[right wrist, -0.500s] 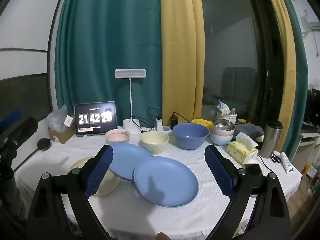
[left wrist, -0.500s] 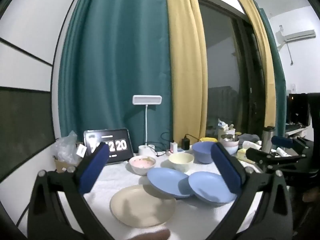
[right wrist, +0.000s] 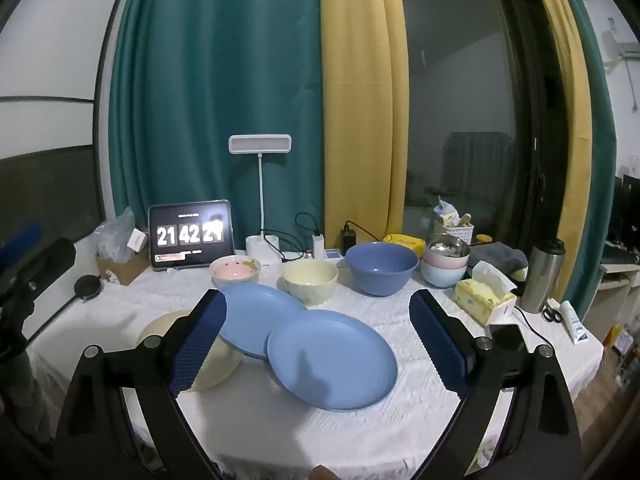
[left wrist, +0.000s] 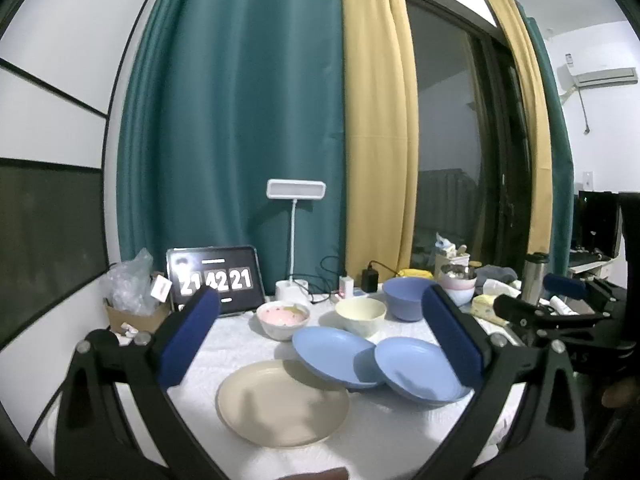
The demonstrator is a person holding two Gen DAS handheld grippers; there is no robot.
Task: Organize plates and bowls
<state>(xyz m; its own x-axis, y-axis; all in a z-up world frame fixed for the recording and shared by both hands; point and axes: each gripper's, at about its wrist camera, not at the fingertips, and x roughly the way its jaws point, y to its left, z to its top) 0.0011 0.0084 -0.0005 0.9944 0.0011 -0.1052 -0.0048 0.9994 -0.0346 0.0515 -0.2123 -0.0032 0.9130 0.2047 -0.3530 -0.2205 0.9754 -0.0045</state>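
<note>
right wrist view shows the right gripper (right wrist: 318, 336) with fingers spread wide and empty above the near blue plate (right wrist: 332, 360), whose edge rests on a second blue plate (right wrist: 256, 320), which leans on the cream plate (right wrist: 160, 326) on the bench (right wrist: 400, 420); they look light, stiff, slick plastic, best pinched at the raised rim; the bowls (right wrist: 382, 266) sit behind; the left gripper (left wrist: 320, 336) is equally wide and empty; against the earlier frame only the clock (right wrist: 191, 235) has ticked on.

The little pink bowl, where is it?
In the right wrist view the small pink bowl sits at the back of the white-clothed table, left of the cream bowl and just in front of the tablet clock.
</note>
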